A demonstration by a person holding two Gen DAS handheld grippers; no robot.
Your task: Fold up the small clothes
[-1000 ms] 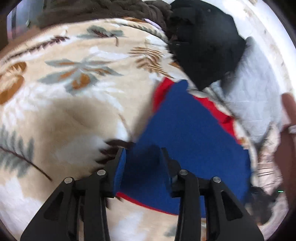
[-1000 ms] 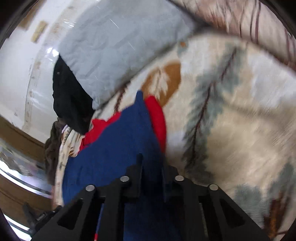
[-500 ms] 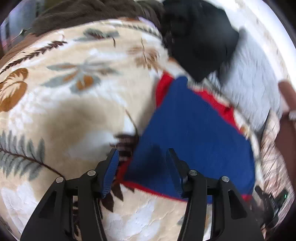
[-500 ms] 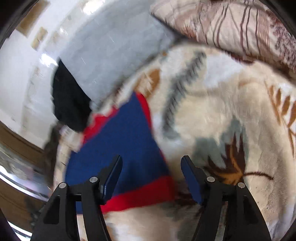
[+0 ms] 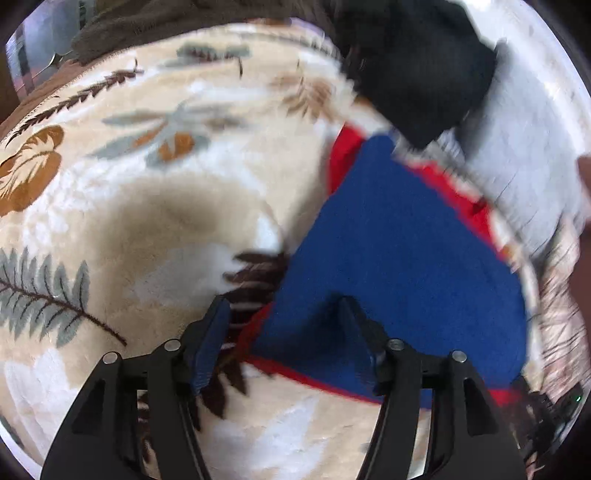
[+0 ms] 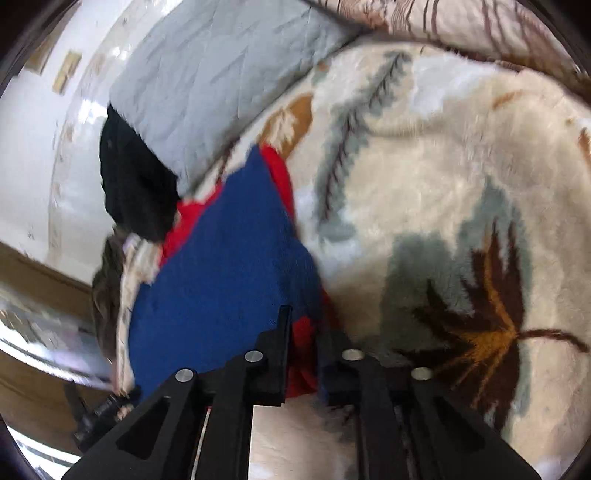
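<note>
A small blue garment with red trim (image 5: 391,251) lies flat on a cream leaf-patterned blanket (image 5: 155,206). My left gripper (image 5: 282,332) is open, its fingers straddling the garment's near left corner. In the right wrist view the same blue and red garment (image 6: 221,266) lies left of centre. My right gripper (image 6: 304,332) is shut on the garment's red-edged near corner, with red cloth pinched between the fingers.
A black garment (image 5: 417,62) lies at the far end beside a grey quilted pillow (image 5: 528,147). A brown fleece (image 5: 184,14) lies along the far edge. A striped pillow (image 6: 461,22) sits at the top right. The blanket (image 6: 443,177) stretches to the right.
My left gripper let go of the garment and opened wide. My right gripper opened half a second ago and has now shut on the garment's red-edged corner.
</note>
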